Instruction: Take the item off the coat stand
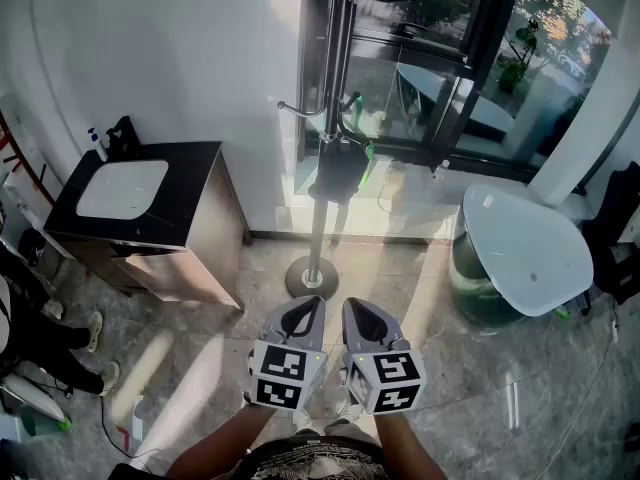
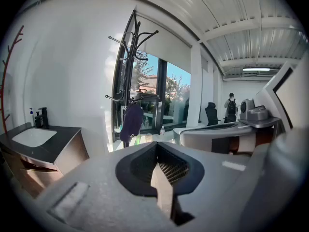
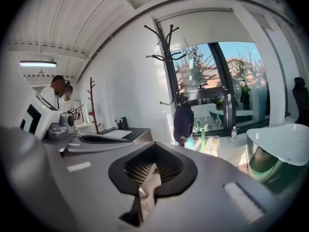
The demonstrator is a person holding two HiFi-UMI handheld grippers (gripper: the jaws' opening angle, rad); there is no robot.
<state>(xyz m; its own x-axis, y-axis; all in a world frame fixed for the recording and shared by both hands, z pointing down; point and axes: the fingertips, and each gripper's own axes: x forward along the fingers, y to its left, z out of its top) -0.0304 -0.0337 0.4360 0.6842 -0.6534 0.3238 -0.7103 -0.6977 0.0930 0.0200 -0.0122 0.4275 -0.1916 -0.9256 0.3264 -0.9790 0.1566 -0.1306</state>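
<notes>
**Two closed, empty grippers side by side, facing the coat stand**

In the head view the left gripper [image 1: 303, 318] and the right gripper [image 1: 362, 320] sit just beside each other at 6 o'clock, tilted a little downward. Each has its jaws drawn together with nothing between them. The coat stand [image 1: 318, 223] rises at 12 o'clock from them, with its round base on the tiled floor [image 1: 420, 298] well apart from the gripper tips. The dark item [image 1: 340, 171] hangs about halfway up the pole, on its 3 o'clock side, in front of the window. Neither gripper touches it. A dark sink cabinet [image 1: 190, 218] stands at 10 o'clock, and a white-topped table [image 1: 525, 253] at 2 o'clock.
</notes>
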